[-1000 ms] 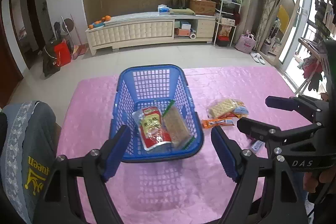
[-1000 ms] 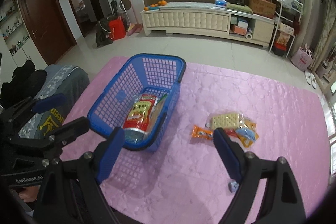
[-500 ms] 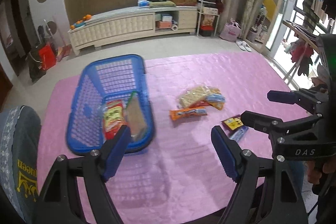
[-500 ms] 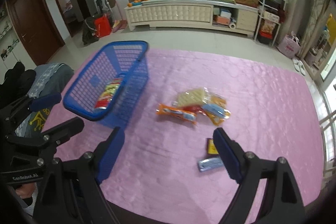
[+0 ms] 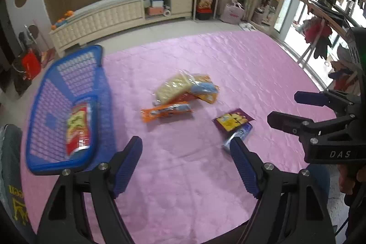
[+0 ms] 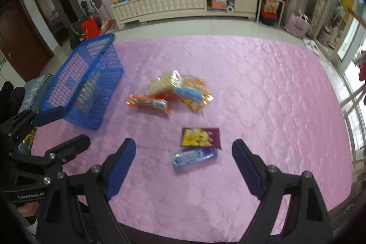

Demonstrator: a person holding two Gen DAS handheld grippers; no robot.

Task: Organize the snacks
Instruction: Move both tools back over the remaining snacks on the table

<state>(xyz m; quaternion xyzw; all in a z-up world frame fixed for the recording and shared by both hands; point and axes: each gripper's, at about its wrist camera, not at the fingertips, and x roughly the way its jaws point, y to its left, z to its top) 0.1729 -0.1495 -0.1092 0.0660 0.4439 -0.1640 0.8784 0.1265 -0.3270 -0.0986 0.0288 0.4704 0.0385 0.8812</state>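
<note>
Pink cloth: loose snacks, both grippers empty.

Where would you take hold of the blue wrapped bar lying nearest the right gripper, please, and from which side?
Probably across the middle of the blue wrapped bar, coming down from above with the open right gripper. It lies flat on the pink cloth, long and narrow, so pinch its short width. The purple packet sits close beside its far edge, so place that finger carefully.
</note>
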